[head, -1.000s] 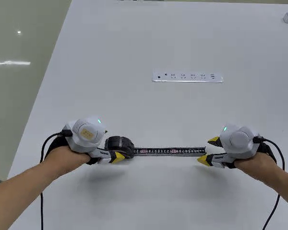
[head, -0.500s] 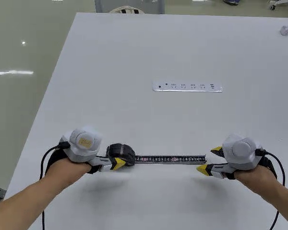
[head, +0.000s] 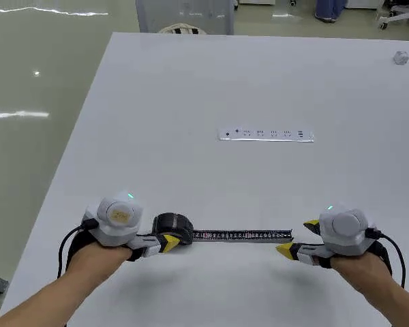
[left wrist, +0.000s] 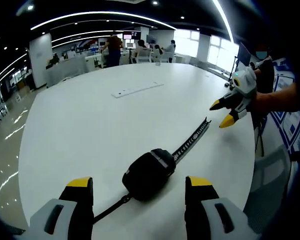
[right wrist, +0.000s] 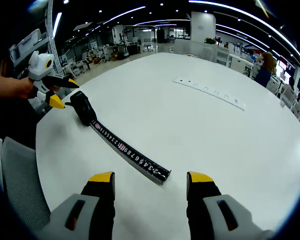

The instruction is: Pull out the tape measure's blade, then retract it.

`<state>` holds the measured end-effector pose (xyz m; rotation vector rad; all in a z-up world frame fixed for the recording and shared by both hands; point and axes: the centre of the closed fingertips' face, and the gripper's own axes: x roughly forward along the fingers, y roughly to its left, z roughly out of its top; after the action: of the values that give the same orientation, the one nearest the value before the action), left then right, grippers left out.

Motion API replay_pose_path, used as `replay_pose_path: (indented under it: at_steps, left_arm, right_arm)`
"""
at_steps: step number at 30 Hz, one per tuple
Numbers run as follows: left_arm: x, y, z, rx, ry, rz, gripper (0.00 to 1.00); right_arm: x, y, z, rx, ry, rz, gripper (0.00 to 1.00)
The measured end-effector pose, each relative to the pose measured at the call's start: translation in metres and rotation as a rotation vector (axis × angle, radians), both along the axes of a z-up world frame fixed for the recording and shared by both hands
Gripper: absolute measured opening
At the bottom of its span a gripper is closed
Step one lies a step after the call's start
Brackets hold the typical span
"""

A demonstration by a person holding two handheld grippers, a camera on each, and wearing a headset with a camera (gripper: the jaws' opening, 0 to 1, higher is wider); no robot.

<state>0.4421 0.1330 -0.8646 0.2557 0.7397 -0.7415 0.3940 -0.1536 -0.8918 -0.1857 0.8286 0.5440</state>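
Black case (left wrist: 149, 173) sits just ahead of wide-open left gripper (left wrist: 139, 181); blade (right wrist: 125, 149) runs lengthwise toward wide-open right gripper (right wrist: 150, 176).

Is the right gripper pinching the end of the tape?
No, the right gripper is open, and the tape ends on the table between its jaws, touching neither.
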Motion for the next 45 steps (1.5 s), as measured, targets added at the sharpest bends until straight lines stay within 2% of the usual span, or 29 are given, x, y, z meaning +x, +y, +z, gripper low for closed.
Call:
replay_pose_path:
  at_steps: [5, 18, 23, 30, 35, 45]
  left_arm:
    - [-0.005, 0.005, 0.001, -0.004, 0.003, 0.035, 0.73]
    - [-0.019, 0.015, 0.008, -0.020, -0.014, 0.139, 0.81]
    - [-0.029, 0.017, 0.009, -0.032, 0.003, 0.179, 0.84]
    - [-0.039, 0.020, 0.012, -0.044, 0.011, 0.218, 0.87]
    - [-0.043, 0.024, 0.017, -0.044, -0.001, 0.240, 0.91]
    - [-0.049, 0.028, 0.024, -0.064, 0.016, 0.287, 0.95]
  right_arm:
    - [-0.004, 0.002, 0.005, 0.014, -0.004, -0.041, 0.62]
    - [-0.014, 0.001, 0.021, 0.048, -0.030, -0.120, 0.66]
    - [-0.022, 0.004, 0.027, 0.067, -0.033, -0.155, 0.68]
    - [-0.032, 0.010, 0.028, 0.082, -0.034, -0.183, 0.70]
    - [-0.038, 0.012, 0.030, 0.088, -0.032, -0.198, 0.72]
    - [-0.046, 0.019, 0.046, 0.102, -0.045, -0.241, 0.77]
